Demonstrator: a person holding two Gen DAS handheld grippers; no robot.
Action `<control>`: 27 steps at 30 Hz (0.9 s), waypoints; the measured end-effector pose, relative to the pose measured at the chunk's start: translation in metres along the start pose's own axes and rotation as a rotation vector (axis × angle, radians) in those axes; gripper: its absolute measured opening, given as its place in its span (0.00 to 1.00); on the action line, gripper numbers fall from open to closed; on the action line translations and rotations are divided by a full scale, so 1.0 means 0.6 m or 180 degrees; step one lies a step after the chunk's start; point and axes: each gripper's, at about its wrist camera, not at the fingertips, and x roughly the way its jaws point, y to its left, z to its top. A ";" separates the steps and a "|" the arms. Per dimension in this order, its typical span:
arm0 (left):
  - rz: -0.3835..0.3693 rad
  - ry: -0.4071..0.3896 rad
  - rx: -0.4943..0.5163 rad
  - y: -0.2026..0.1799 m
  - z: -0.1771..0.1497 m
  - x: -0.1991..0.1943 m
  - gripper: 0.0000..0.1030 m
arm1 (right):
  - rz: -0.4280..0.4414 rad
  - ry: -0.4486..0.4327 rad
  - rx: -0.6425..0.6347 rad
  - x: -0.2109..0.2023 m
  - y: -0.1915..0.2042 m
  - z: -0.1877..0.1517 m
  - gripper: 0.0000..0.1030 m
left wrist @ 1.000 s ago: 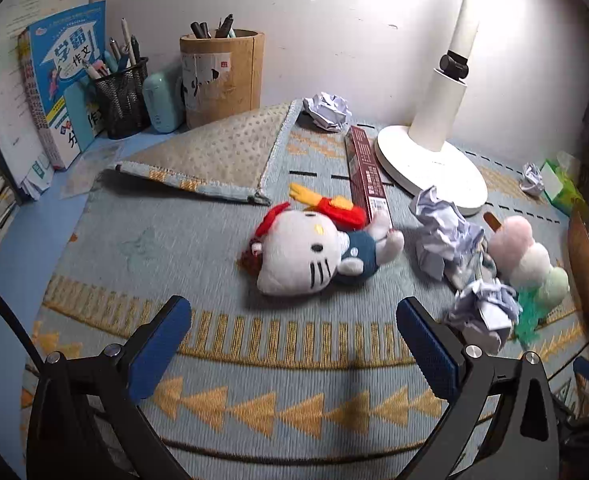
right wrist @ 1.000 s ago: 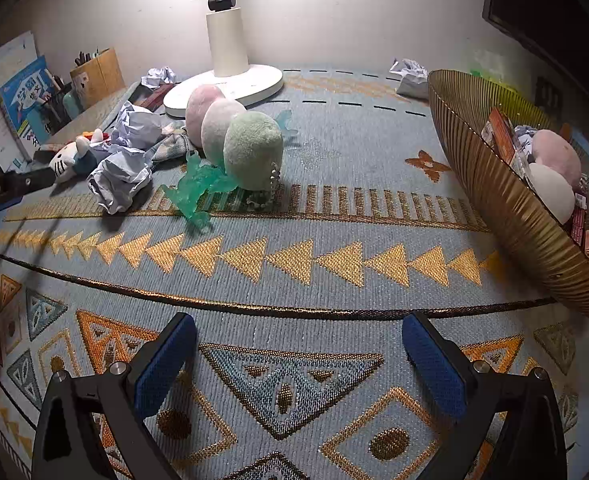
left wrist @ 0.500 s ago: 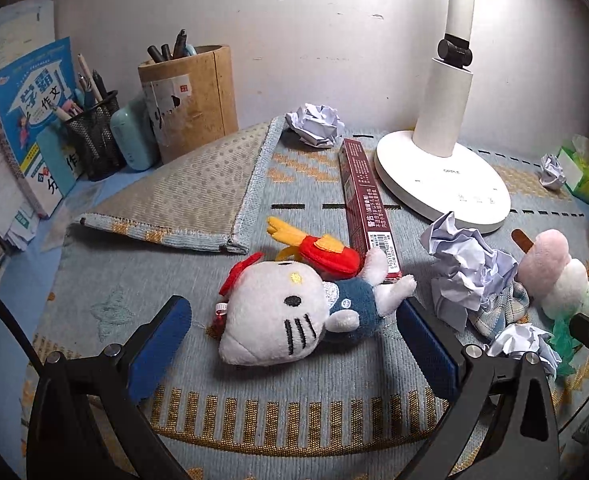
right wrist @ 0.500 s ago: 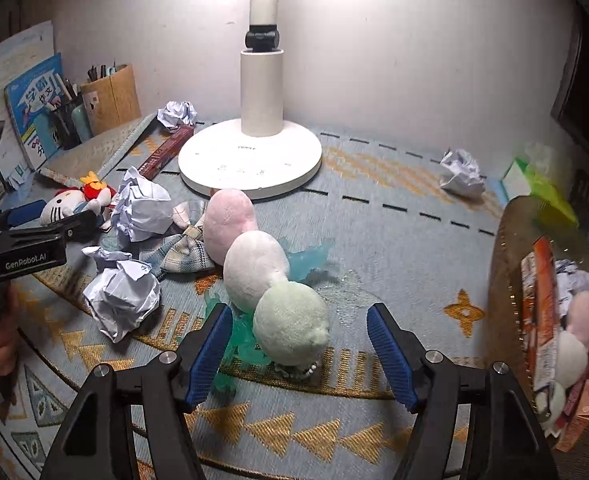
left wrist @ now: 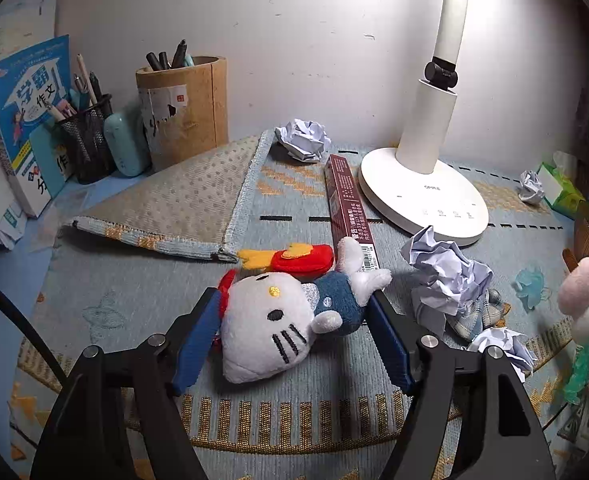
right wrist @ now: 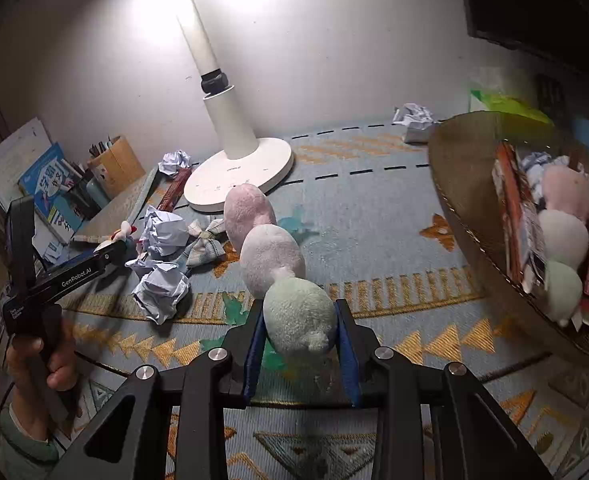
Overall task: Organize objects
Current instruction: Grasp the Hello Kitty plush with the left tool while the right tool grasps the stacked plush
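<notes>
A white cat plush (left wrist: 266,324) with a red bow and blue outfit lies on the patterned mat (left wrist: 142,292). My left gripper (left wrist: 294,320) straddles it, jaws closing, blue pads right beside its head and body without squeezing it. A plush skewer of pink, white and green balls (right wrist: 272,260) points away from my right gripper (right wrist: 299,316), whose closing jaws press on the green end ball. In the left wrist view the plush skewer (left wrist: 584,308) hangs raised at the right edge. A hand holds the left gripper (right wrist: 122,246) at the left of the right wrist view.
A bronze wire basket (right wrist: 466,184) at the right holds another ball plush and packets. Crumpled paper balls (left wrist: 446,272), a plaid cloth bow (right wrist: 206,244), a dark red box (left wrist: 348,208) and the white lamp base (left wrist: 422,196) lie between the plushes. Pen holders (left wrist: 182,112) and books (left wrist: 26,120) line the back left.
The left gripper moved in over the cat plush and its jaws narrowed around it. The right gripper advanced to the ball plush, closed on the green end and raised it off the mat.
</notes>
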 end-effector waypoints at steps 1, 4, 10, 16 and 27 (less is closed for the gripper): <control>-0.0018 -0.0030 -0.0011 0.000 -0.001 -0.005 0.69 | 0.0011 0.0003 0.0088 -0.013 -0.010 -0.010 0.31; -0.0003 -0.0104 0.0027 -0.006 -0.008 -0.022 0.69 | 0.0058 0.0069 0.0317 -0.044 -0.036 -0.035 0.31; -0.0089 -0.0149 0.0099 -0.029 -0.046 -0.095 0.69 | 0.0937 0.0247 0.1112 -0.078 -0.076 -0.065 0.31; -0.0147 -0.0138 0.0012 -0.026 -0.109 -0.148 0.69 | 0.0837 0.0299 0.1092 -0.105 -0.058 -0.077 0.31; -0.0207 -0.0155 -0.0155 -0.005 -0.123 -0.142 0.69 | 0.0419 0.0788 0.0679 -0.136 -0.040 -0.168 0.57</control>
